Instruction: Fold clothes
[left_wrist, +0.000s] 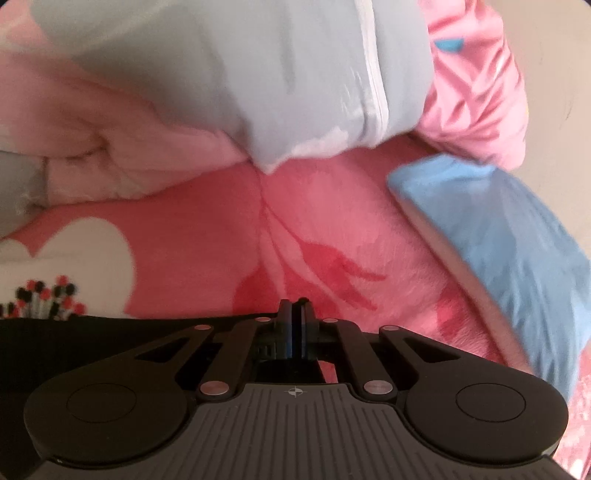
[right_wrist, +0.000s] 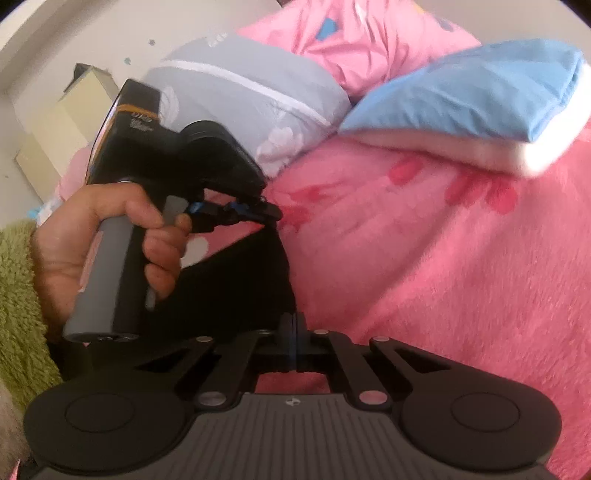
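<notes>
Both grippers — left gripper (right_wrist: 271, 212), right gripper (right_wrist: 293, 325) — pinch the black garment's (right_wrist: 255, 280) edge stretched between them.

This is a bedroom in a home: a bed spread with a fluffy pink blanket (right_wrist: 424, 258), a grey pillow (right_wrist: 258, 107) and a blue pillow (right_wrist: 480, 88) (both plump) beside rumpled pink bedding (right_wrist: 369, 40), against a plain pale wall (right_wrist: 110, 33).

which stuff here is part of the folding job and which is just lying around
Job: black garment; left gripper; right gripper.
Lying about: grey pillow; blue pillow; pink blanket; pink quilt.
</notes>
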